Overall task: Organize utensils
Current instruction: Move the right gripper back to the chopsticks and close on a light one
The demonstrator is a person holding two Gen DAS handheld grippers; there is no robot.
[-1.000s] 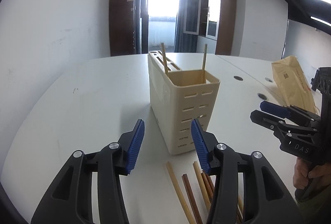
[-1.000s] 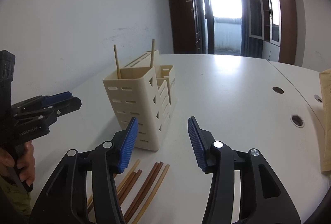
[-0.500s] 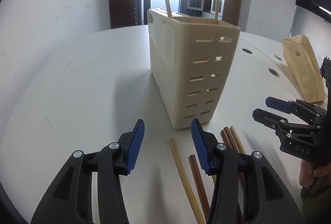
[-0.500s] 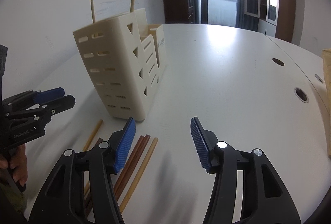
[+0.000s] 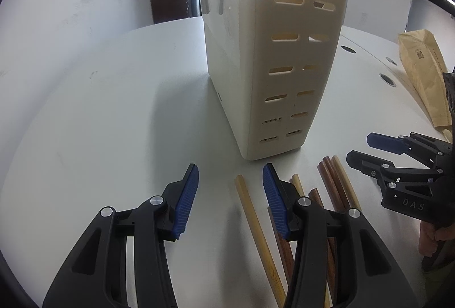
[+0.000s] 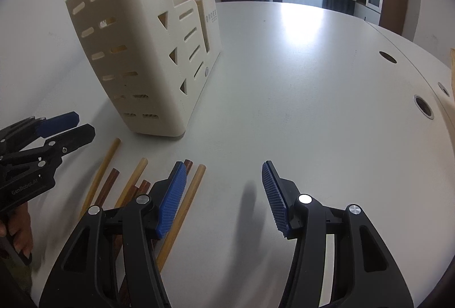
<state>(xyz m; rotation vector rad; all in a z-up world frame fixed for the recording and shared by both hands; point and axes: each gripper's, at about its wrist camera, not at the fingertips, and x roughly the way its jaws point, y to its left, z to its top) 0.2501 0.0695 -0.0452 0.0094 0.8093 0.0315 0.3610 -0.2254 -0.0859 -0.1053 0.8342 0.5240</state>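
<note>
Slotted cream plastic holder [image 5: 273,74] upright on smooth white table [image 5: 113,108]; round wooden chopsticks [image 5: 256,222] lie loose; left tool [image 5: 230,194] and right tool [image 6: 224,194], ribbed blue pads, both open, empty.

— Inspector: Utensil holder [image 5: 233,74]?
— Assistant: Cream, with slot and triangle cutouts. Chopsticks [image 6: 182,211]: light tan and reddish-brown.
— Inspector: Grippers?
— Assistant: Left gripper [image 5: 230,201] and right gripper [image 6: 224,199] black, ribbed blue pads. Tabletop [image 6: 312,80] white.
</note>
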